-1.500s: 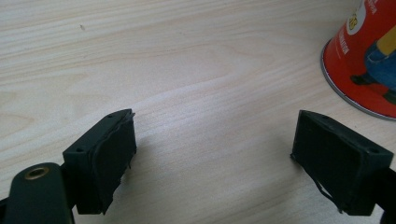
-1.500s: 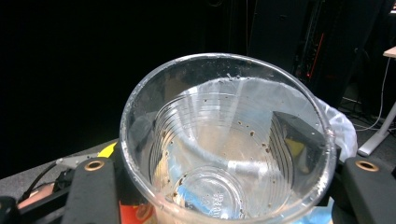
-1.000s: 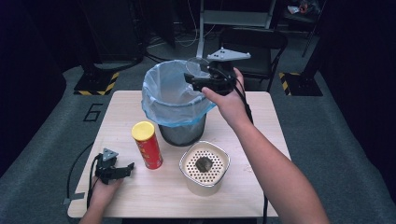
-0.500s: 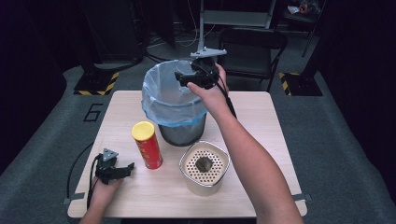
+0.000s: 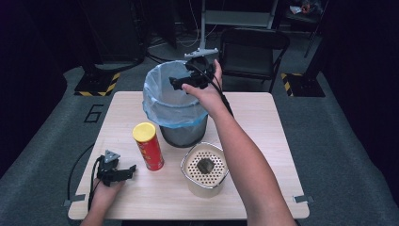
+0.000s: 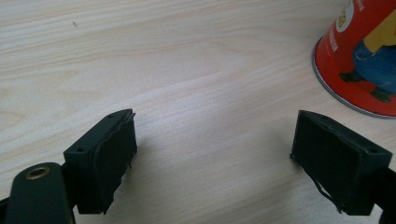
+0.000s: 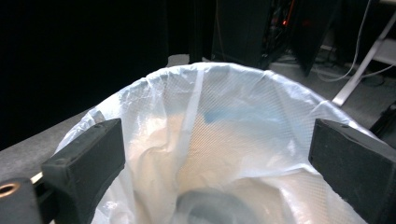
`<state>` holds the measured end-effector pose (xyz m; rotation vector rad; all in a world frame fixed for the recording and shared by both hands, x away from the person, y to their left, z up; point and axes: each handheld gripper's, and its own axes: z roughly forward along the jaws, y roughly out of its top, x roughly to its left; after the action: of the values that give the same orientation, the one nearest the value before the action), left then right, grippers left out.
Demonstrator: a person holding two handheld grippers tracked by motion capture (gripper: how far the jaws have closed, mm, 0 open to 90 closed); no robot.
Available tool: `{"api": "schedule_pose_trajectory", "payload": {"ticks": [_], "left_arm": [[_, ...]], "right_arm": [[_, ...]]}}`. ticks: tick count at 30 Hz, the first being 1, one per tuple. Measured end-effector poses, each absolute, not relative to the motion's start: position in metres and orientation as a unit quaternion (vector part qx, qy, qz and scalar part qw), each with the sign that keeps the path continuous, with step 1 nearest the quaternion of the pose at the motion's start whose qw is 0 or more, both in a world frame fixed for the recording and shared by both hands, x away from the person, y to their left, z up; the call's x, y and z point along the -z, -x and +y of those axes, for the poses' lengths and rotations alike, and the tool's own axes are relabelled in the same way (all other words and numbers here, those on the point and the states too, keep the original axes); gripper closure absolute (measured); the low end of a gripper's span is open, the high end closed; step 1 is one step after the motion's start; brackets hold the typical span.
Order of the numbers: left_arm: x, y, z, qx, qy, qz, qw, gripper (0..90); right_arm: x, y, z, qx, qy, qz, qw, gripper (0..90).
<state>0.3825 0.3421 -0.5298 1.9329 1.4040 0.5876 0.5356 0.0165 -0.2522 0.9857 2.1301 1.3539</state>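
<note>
Both my tongs are spread wide with nothing between them. My right tongs [image 5: 175, 84] hang over the far side of the bin [image 5: 181, 129], above its open mouth, and they have just been opening up. Looking along them, I see the pale blue bag [image 7: 219, 140] that lines the bin, right under the two black pads [image 7: 348, 163]. I cannot tell what lies at the bottom of the bag.

My left tongs [image 5: 129, 170] rest low on the near left part of the wooden table [image 5: 254, 127]. Their pads sit wide apart, with bare wood between them.

A red can [image 5: 148, 146] with a yellow lid stands upright just to the right of my left tongs, and near the bin. From the left tongs I see its bottom edge [image 6: 362, 60] close by.

To the right of the can, on the near side of the bin, sits a cream basket [image 5: 204, 181] with small holes. A dark lump [image 5: 205, 165] lies inside it.
</note>
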Motion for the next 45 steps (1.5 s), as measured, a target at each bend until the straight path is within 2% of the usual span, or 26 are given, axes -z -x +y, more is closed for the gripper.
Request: {"api": "schedule_pose_trajectory", "payload": {"ticks": [6, 14, 17, 21, 23, 34, 45], "left_arm": [[0.528, -0.383, 0.341, -0.221, -0.74, 0.541, 0.332, 13.6], [0.523, -0.382, 0.344, -0.198, -0.742, 0.542, 0.343, 14.6], [0.518, -0.379, 0.342, -0.199, -0.742, 0.533, 0.353, 14.9], [0.511, -0.373, 0.337, -0.195, -0.756, 0.509, 0.363, 15.2], [0.507, -0.369, 0.333, -0.197, -0.763, 0.496, 0.365, 15.2], [0.488, -0.358, 0.322, -0.185, -0.768, 0.459, 0.407, 13.4], [0.472, -0.361, 0.302, -0.172, -0.774, 0.426, 0.435, 13.5]], "right_arm": [[0.249, -0.532, 0.007, -0.495, -0.351, 0.762, 0.224, 7.1], [0.253, -0.508, -0.025, -0.501, -0.34, 0.753, 0.258, 19.8], [0.256, -0.497, -0.04, -0.515, -0.339, 0.746, 0.253, 27.3], [0.26, -0.477, -0.059, -0.523, -0.323, 0.745, 0.258, 31.3], [0.263, -0.467, -0.07, -0.523, -0.32, 0.741, 0.276, 31.5], [0.295, -0.44, -0.114, -0.507, -0.354, 0.74, 0.267, 31.6], [0.343, -0.419, -0.148, -0.486, -0.38, 0.739, 0.271, 31.1]]}}
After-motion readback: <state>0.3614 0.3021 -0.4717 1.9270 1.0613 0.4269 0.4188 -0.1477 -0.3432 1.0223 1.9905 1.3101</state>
